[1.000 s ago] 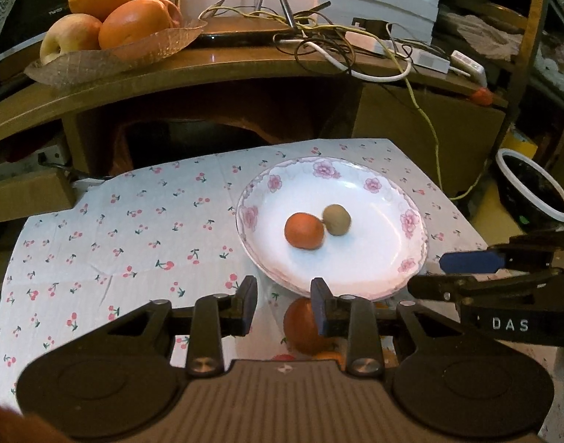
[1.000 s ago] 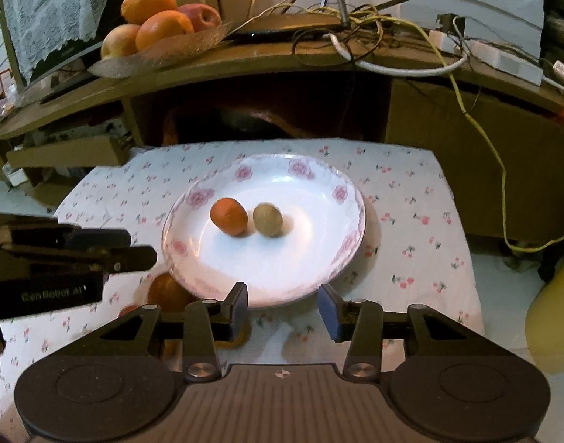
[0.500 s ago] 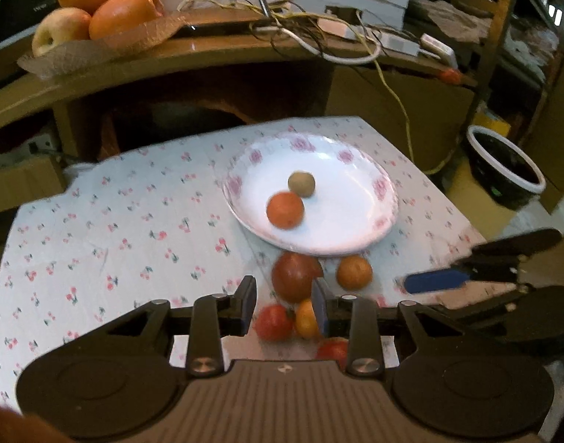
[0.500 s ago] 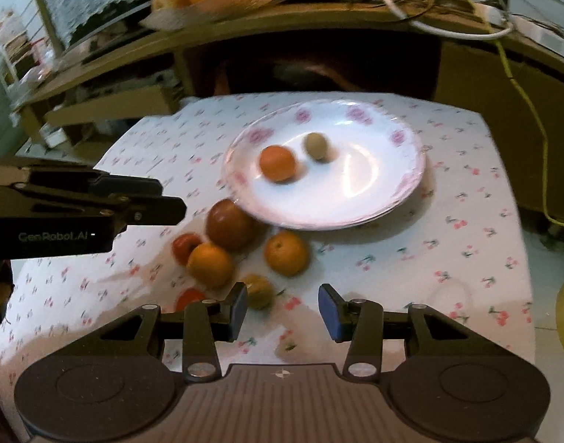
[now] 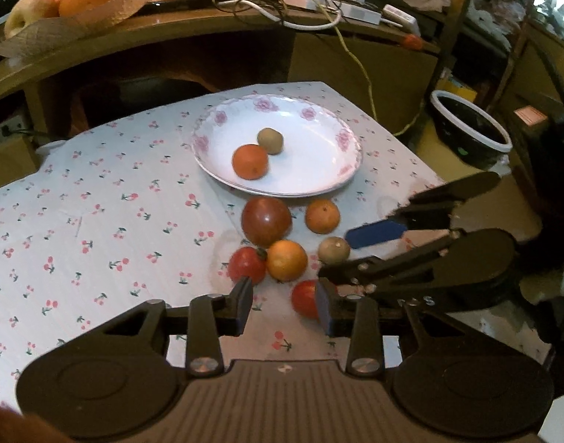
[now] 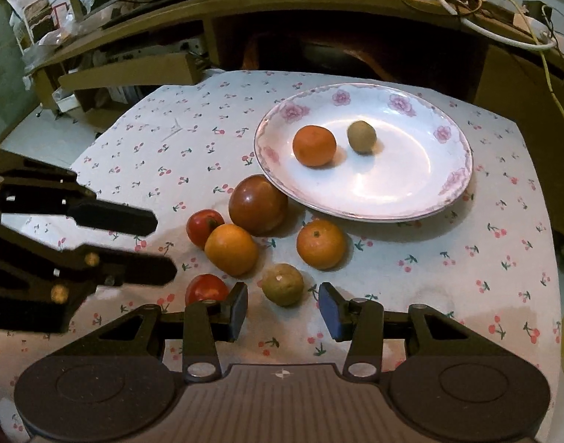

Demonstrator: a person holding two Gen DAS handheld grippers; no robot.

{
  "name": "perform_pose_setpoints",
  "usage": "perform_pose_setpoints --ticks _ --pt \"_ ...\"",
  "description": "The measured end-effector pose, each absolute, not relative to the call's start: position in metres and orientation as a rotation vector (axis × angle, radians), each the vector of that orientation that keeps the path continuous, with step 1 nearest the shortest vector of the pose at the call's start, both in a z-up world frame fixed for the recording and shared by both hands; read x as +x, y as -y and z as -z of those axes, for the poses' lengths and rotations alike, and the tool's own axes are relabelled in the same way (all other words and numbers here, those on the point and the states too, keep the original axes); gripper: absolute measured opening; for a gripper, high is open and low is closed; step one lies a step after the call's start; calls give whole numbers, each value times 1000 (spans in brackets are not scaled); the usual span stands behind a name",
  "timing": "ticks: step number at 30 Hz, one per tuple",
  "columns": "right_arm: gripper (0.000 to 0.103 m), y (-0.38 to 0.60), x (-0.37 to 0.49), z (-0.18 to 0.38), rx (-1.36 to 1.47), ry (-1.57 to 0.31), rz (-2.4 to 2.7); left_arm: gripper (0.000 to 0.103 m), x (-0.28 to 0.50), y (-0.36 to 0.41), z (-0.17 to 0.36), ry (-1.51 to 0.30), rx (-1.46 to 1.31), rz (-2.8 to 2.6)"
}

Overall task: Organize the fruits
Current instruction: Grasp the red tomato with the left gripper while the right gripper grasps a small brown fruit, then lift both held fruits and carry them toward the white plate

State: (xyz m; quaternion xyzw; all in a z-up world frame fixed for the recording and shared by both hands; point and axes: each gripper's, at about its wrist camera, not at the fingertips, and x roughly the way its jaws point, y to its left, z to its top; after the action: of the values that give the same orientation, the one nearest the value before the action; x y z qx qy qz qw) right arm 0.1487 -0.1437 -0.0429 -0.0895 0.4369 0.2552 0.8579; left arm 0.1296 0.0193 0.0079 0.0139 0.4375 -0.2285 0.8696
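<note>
Plate [image 6: 455, 188]: 2 fruits in, 6 loose beside. Right gripper [image 6: 283, 306] spread, lined up w/ greenish fruit [image 6: 282, 283], prob. next. Left gripper [image 5: 285, 304] spread, empty.

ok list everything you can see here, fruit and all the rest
plate: 1, white with pink flowers, on the far right of the tablecloth
fruit on the plate: 2, an orange mandarin and a brown-green kiwi, side by side
large tomato: 1, dark red, against the plate's near rim
small tomatoes: 2, red, one left of the cluster, one nearest
oranges: 2, orange, one mid-cluster, one below the plate
greenish fruit: 1, olive, just ahead of the right fingers
tablecloth: 1, white, cherry print
fruit tray: 1, on the wooden shelf behind, oranges and an apple
cables: tangle, on the shelf
left hand-held gripper: open, empty
right hand-held gripper: open, empty
</note>
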Motion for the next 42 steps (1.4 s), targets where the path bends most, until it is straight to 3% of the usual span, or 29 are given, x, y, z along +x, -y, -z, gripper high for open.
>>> perform_pose_setpoints --ticks 4,36,42 --pt "26 142 149 42 -199 -897 -559 42 126 -12 -4 -933 48 516" --pt "26 164 134 40 -244 -911 -567 42 119 14 19 -953 166 501" --pt "30 160 132 43 -279 -901 -578 44 118 13 24 -956 192 506"
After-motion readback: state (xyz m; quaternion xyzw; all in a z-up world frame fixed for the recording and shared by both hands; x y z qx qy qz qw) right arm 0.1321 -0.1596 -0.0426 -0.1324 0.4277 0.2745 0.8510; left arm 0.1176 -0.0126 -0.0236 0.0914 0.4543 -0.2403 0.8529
